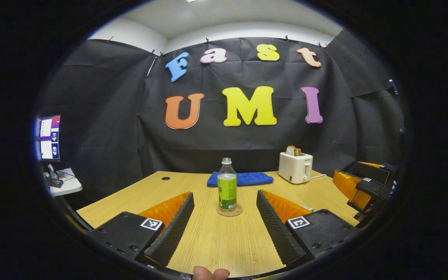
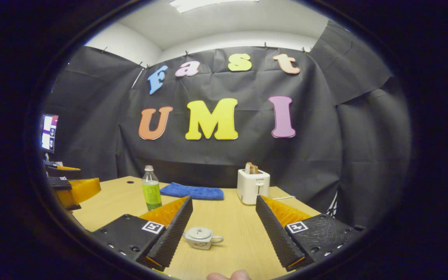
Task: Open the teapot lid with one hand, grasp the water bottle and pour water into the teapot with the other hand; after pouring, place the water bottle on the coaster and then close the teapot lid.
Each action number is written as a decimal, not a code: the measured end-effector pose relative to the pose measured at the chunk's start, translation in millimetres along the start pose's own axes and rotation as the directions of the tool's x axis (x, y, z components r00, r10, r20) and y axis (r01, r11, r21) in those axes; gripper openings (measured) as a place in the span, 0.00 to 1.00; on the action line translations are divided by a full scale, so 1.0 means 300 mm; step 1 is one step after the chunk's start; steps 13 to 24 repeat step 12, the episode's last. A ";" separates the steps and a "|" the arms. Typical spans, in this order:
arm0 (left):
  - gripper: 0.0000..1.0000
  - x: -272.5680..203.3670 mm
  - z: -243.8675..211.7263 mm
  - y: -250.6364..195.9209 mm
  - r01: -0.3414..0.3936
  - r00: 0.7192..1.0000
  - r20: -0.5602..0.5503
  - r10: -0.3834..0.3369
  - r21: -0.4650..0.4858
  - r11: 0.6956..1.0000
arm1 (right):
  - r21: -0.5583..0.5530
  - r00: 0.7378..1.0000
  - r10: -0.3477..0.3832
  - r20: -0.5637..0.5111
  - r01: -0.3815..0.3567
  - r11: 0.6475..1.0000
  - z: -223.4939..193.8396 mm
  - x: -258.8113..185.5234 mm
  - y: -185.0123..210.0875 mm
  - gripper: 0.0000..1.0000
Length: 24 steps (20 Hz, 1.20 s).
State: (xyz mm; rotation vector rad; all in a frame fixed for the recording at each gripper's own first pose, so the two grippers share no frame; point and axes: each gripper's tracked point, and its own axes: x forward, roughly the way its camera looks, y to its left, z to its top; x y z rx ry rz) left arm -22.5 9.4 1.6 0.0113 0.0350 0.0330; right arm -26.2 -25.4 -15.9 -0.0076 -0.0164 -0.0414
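1. Your left tongs (image 1: 224, 223) stand wide apart with nothing between them, low over the table (image 1: 216, 249) and aimed straight at the water bottle (image 1: 227, 184); that line-up puts the bottle midway in the gap, so either a reach or a drawing-off would look like this
2. The water bottle stands upright on the round coaster (image 1: 230, 211), which is where the task wants it at the end; its cap looks to be on, and the green label hides the level inside
3. Your right tongs (image 2: 224, 229) are likewise spread with nothing gripped, and the small white teapot (image 2: 200, 238) sits on the table between their tips, nearer the left finger, handle pointing to the right of that view
4. The teapot lid (image 2: 199, 232) sits on the pot, closed; that too matches the finished state
5. So the scene fits two readings: the bottle and lid waiting before any pouring, or both set back after it. Whether there is water in the pot cannot be seen with the lid on
6. One hand faces each thing, which suits the split the task asks for
7. Behind the bottle lie a blue towel (image 1: 243, 179) and a toaster (image 1: 295, 167), well apart from the work; your right tongs also show at the edge of the left gripper view
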 end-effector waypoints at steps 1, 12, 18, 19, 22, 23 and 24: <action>1.00 -0.003 0.004 0.005 -0.001 1.000 0.005 0.001 0.002 1.000 | 0.001 1.000 -0.004 0.005 0.004 1.000 0.004 0.000 0.000 0.98; 1.00 -0.009 0.007 0.032 -0.035 0.999 0.029 0.034 0.020 0.999 | -0.026 1.000 0.000 -0.004 0.000 1.000 0.004 -0.005 0.051 0.98; 1.00 -0.009 0.007 0.032 -0.035 0.999 0.029 0.034 0.020 0.999 | -0.026 1.000 0.000 -0.004 0.000 1.000 0.004 -0.005 0.051 0.98; 1.00 -0.009 0.007 0.032 -0.035 0.999 0.029 0.034 0.020 0.999 | -0.026 1.000 0.000 -0.004 0.000 1.000 0.004 -0.005 0.051 0.98; 1.00 -0.009 0.007 0.032 -0.035 0.999 0.029 0.034 0.020 0.999 | -0.026 1.000 0.000 -0.004 0.000 1.000 0.004 -0.005 0.051 0.98; 1.00 -0.009 0.007 0.032 -0.035 0.999 0.029 0.034 0.020 0.999 | -0.026 1.000 0.000 -0.004 0.000 1.000 0.004 -0.005 0.051 0.98; 1.00 -0.009 0.007 0.032 -0.035 0.999 0.029 0.034 0.020 0.999 | -0.026 1.000 0.000 -0.004 0.000 1.000 0.004 -0.005 0.051 0.98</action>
